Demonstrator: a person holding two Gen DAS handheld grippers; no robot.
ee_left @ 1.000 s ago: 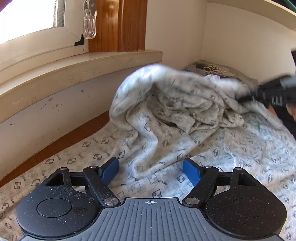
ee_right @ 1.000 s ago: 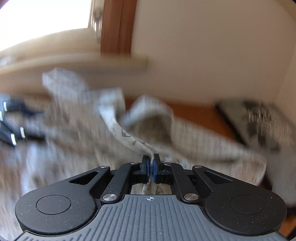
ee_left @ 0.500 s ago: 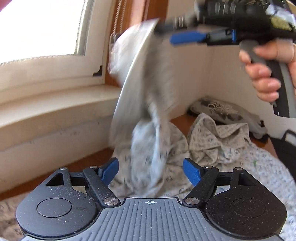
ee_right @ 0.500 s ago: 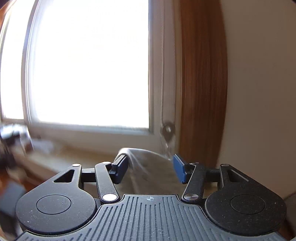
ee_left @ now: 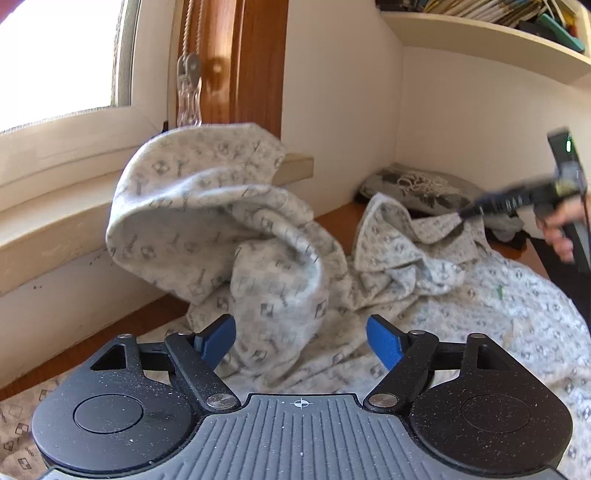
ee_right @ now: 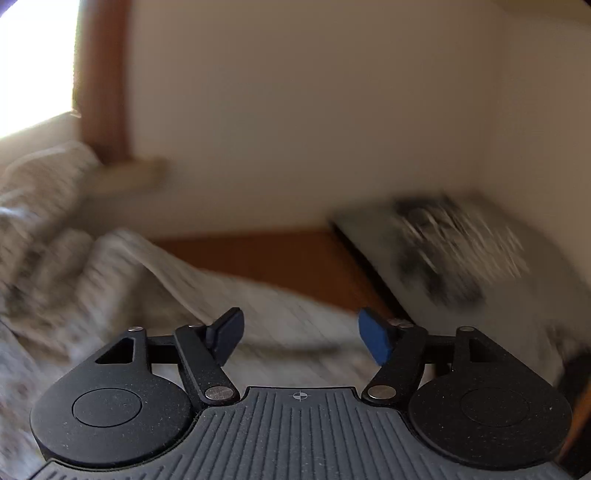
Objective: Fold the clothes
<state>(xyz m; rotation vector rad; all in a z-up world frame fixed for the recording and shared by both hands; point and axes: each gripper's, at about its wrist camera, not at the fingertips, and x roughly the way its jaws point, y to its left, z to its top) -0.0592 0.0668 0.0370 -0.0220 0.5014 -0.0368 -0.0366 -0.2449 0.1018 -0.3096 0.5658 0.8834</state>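
Note:
A grey-white patterned garment [ee_left: 221, 229] lies spread on the surface, and one part of it billows up in mid-air in front of the window sill. My left gripper [ee_left: 301, 338] faces it, its jaws opening. A fold hangs just beyond the blue pads [ee_left: 218, 336], which do not press it. In the left wrist view my right gripper [ee_left: 469, 212] is low at the right, held by a hand [ee_left: 557, 229], its tip at the garment's far edge. In the blurred right wrist view the right gripper [ee_right: 301, 336] has its jaws opening over the cloth [ee_right: 258, 306], gripping nothing.
A dark folded garment with a pale print [ee_left: 417, 184] lies in the far corner, also seen blurred as the dark garment [ee_right: 443, 251]. The window sill [ee_left: 55, 221] and a wall run along the left. A shelf [ee_left: 480, 33] hangs above. Bare wood [ee_left: 336, 218] shows behind the cloth.
The right gripper, shut on the garment's edge a second ago, swung it high, opened and let go. It has dropped back to the right, and the cloth is falling in a billow.

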